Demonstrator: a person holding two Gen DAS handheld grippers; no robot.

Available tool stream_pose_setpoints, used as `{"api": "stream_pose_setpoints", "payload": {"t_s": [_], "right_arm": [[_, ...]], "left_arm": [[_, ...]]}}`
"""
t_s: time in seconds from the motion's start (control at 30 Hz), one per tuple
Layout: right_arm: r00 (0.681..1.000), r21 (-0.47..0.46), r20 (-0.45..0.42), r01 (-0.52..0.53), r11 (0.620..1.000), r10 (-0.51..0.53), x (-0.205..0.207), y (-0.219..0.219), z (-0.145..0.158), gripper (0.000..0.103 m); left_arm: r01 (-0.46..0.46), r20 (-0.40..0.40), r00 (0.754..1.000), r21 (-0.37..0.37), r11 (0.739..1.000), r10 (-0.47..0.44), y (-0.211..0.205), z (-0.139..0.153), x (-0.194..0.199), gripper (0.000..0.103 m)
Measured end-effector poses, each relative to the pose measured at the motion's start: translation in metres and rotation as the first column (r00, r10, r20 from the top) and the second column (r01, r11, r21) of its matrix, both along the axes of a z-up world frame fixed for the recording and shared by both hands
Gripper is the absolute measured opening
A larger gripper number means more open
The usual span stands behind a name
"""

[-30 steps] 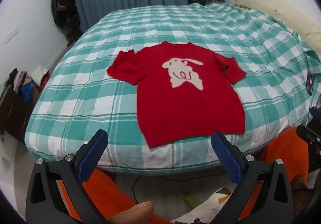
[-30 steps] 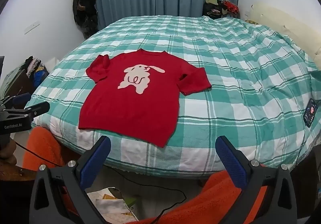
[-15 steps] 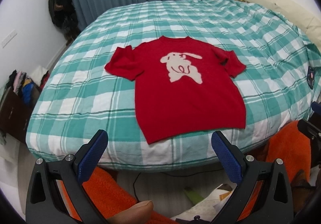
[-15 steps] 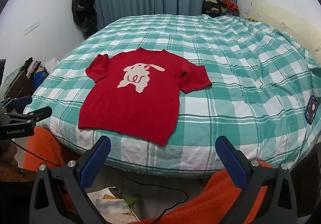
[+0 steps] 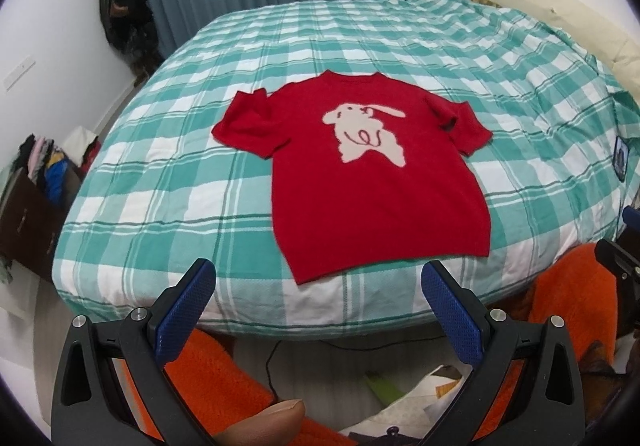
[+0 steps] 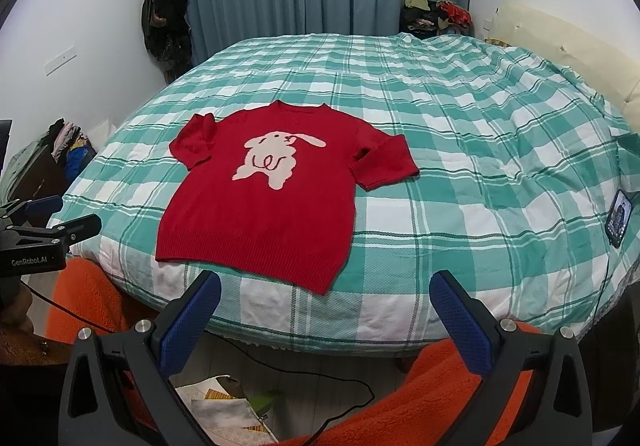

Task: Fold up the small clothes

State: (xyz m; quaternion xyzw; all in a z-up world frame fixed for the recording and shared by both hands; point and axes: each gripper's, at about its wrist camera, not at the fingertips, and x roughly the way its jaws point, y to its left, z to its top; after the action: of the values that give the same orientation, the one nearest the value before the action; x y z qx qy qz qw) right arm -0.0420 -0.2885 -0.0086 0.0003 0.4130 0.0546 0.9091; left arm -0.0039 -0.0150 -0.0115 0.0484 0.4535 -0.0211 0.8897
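A small red short-sleeved sweater (image 5: 360, 202) with a cream rabbit on its chest lies flat and spread out near the front edge of the bed (image 5: 160, 182). It also shows in the right wrist view (image 6: 260, 214), hem toward me. My left gripper (image 5: 318, 278) is open and empty, held off the bed just short of the hem. My right gripper (image 6: 326, 290) is open and empty too, before the bed's front edge, to the right of the hem's corner. The left gripper shows at the left of the right wrist view (image 6: 52, 222).
The bed has a green and white checked cover (image 6: 460, 150). A phone (image 6: 619, 218) lies at its right edge. Orange fleece (image 6: 440, 398) sits below the grippers. Papers and a cable (image 6: 248, 402) lie on the floor. Clothes piles stand at left (image 5: 40, 166) and by the curtain (image 6: 436, 14).
Both grippers have risen a little and edged toward the bed, so the sweater sits slightly lower and nearer in view. The sweater has not moved. Both jaws stay open.
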Motion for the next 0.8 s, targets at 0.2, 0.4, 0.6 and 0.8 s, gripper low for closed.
{"api": "stream_pose_setpoints", "payload": {"t_s": [0.2,0.4,0.6,0.8], "right_arm": [[1.0,0.001,-0.001,-0.004,1.0,0.004,0.0,0.002,0.0,0.103],[1.0,-0.002,0.028,0.009,1.0,-0.009,-0.003,0.001,0.004,0.103],[0.997,-0.007,0.079,0.024,1.0,-0.023,-0.007,-0.006,0.012,0.103],[0.998,-0.005,0.06,0.022,1.0,-0.022,-0.003,-0.005,0.01,0.103]], "left_arm": [[0.004,0.0,1.0,0.002,1.0,-0.004,-0.001,-0.001,-0.001,0.102],[-0.006,-0.009,1.0,0.013,1.0,0.006,-0.004,-0.001,0.001,0.102],[-0.044,-0.003,0.999,0.029,0.999,0.044,0.001,0.002,-0.001,0.102],[-0.048,-0.009,0.999,0.025,0.999,0.049,0.004,-0.001,0.001,0.102]]}}
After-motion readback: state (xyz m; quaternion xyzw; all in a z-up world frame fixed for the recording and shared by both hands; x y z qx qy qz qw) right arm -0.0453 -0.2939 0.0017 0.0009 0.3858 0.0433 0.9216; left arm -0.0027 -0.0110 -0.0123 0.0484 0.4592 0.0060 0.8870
